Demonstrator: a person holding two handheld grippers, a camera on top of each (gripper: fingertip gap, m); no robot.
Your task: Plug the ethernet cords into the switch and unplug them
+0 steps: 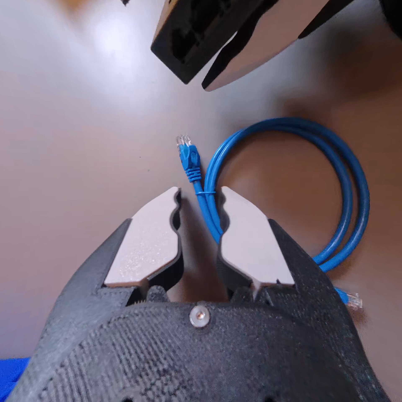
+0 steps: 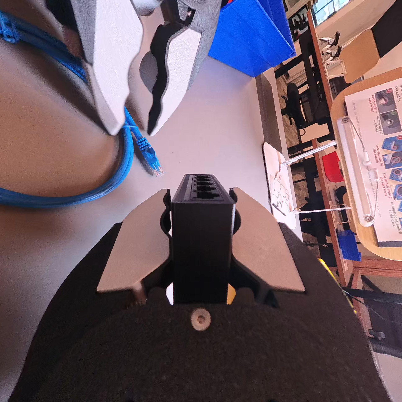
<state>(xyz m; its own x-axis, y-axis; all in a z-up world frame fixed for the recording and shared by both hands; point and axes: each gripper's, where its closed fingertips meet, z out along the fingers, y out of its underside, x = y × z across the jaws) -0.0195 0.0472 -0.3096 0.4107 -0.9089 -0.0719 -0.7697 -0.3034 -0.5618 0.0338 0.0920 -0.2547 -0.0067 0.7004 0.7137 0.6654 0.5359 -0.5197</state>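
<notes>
A blue ethernet cord (image 1: pixel 339 174) lies coiled on the grey table, tied with a thin band. One plug (image 1: pixel 188 152) points away from me; the other plug (image 1: pixel 352 301) lies at the lower right. My left gripper (image 1: pixel 201 191) is open and straddles the cord just behind the first plug, with the cord close to its right finger (image 1: pixel 243 228). My right gripper (image 2: pixel 200 190) is shut on the black switch (image 2: pixel 201 235), held above the table with its row of ports (image 2: pixel 205 188) facing the plug (image 2: pixel 152 161). The switch (image 1: pixel 187 43) also shows in the left wrist view.
A blue bin (image 2: pixel 250 37) stands at the far side of the table. The table edge (image 2: pixel 267 134) runs along the right of the right wrist view. Beyond it are a wooden table with an instruction sheet (image 2: pixel 380 152), a clear stand (image 2: pixel 315 152) and chairs. Spacing between my two grippers at the tips: around 9 cm.
</notes>
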